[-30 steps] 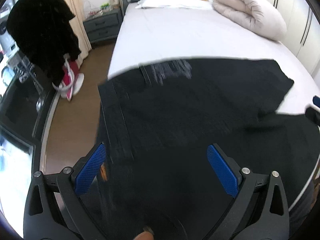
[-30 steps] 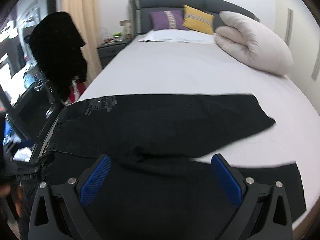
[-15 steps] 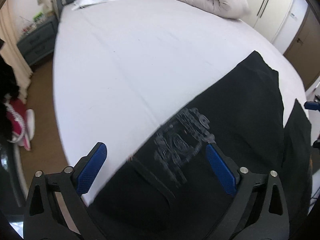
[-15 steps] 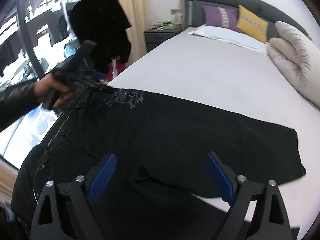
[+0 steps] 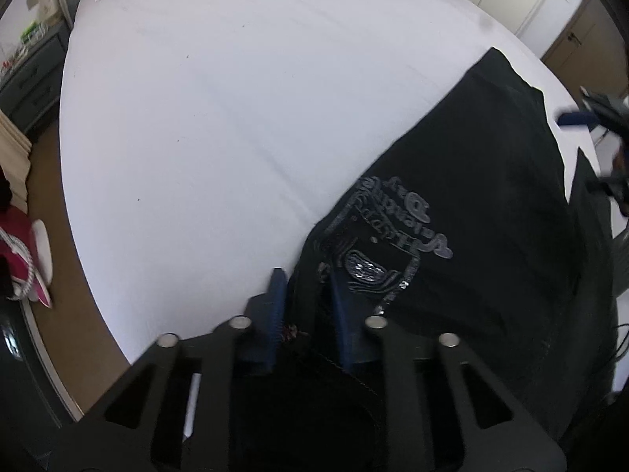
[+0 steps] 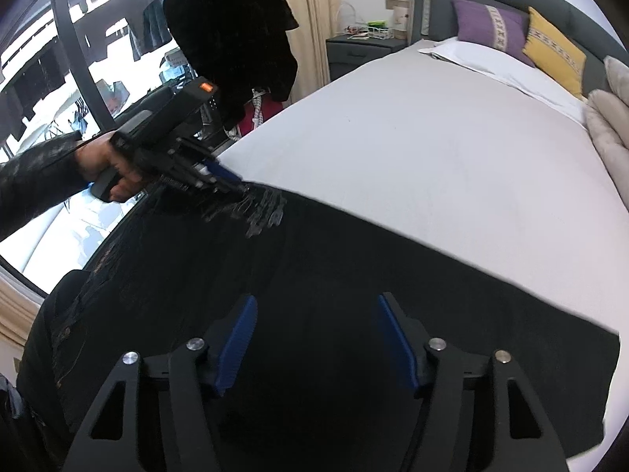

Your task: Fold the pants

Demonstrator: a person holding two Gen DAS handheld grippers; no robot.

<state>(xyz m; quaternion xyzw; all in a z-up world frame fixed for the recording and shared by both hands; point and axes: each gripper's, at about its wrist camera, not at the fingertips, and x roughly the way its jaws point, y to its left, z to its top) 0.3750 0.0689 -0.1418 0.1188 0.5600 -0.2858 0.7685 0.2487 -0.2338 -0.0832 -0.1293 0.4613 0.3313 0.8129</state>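
Black pants (image 5: 471, 204) with a silver emblem lie across the near end of the white bed (image 5: 236, 118). My left gripper (image 5: 306, 295) is shut on the pants' waist corner next to the emblem. In the right wrist view the pants (image 6: 354, 275) spread dark across the bed's near edge, and the left gripper (image 6: 232, 183) shows pinching their far-left corner. My right gripper (image 6: 314, 338) is open and hovers just above the middle of the pants. It shows at the far right of the left wrist view (image 5: 589, 126).
A rolled beige duvet (image 6: 609, 118), purple and yellow pillows (image 6: 511, 31) and a grey headboard sit at the bed's far end. A nightstand (image 6: 357, 51) and a dark garment on a stand (image 6: 236, 27) are left of the bed, with a window behind.
My left gripper moved to the waist corner and closed on the pants. My right gripper moved lower over the pants and its jaws narrowed but stay open.
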